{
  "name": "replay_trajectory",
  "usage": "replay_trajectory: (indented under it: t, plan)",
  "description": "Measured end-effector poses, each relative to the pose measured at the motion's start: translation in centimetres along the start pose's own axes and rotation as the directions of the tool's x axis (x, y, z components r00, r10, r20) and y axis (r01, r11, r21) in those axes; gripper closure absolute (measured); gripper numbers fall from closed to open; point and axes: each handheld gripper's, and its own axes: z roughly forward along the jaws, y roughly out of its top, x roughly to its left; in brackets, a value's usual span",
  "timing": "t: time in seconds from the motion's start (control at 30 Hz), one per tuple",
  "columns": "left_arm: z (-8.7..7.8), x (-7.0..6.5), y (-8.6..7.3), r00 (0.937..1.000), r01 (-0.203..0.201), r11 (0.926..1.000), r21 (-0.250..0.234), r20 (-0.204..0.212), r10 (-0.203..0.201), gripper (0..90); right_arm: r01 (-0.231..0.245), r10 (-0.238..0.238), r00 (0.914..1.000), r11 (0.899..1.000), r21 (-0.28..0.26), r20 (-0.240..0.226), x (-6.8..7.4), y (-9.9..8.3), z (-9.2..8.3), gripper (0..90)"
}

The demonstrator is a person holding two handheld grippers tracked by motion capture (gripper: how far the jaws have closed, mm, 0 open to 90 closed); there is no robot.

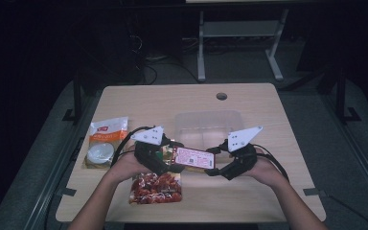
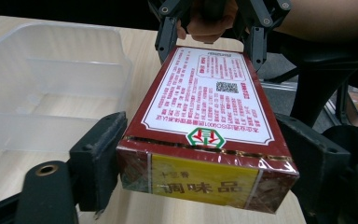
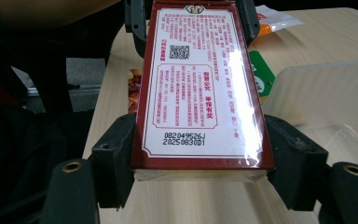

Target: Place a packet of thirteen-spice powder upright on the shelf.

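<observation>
Right gripper (image 1: 214,168) was clamped on one end of the seasoning box (image 1: 192,157), both jaw faces flush against the box's long sides in the right gripper view. Left gripper (image 1: 168,163) straddled the opposite end: in the left gripper view its left jaw touched the box's side, while the right jaw's contact was hard to judge, so I couldn't say it was pinching. No earlier view to compare.

Box was held level between the two grippers, above the table (image 1: 268,115), white printed label facing up, yellow end panel toward the left gripper.

Clear plastic container (image 1: 210,123) sat just beyond the box. Packet of red snacks (image 1: 155,188) lay on the table under the box's left end. Orange-and-white pouch (image 1: 105,142) lay at the table's left edge, well apart from the box.
</observation>
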Motion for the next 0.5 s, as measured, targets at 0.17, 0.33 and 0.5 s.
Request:
replay_trajectory:
  t: [0.17,0.33,0.5]
  plan:
    - [0.08,0.04,-0.03,0.9999,0.006,1.0,0.0,0.01,-0.006,24.6,0.0,0.0,1.0,1.0,-0.004,-0.001,0.04,-0.01,0.02,32.1]
    - [0.25,0.03,-0.12,0.9997,0.018,0.9998,-0.003,0.014,-0.018,25.3,0.0,0.0,1.0,1.0,-0.012,-0.002,-0.07,-0.09,-0.03,32.1]
    - [0.29,0.11,-0.29,0.9995,0.025,0.9996,-0.011,0.018,-0.024,25.1,-0.003,0.003,1.0,1.0,-0.016,-0.002,-0.03,-0.06,-0.11,32.1]
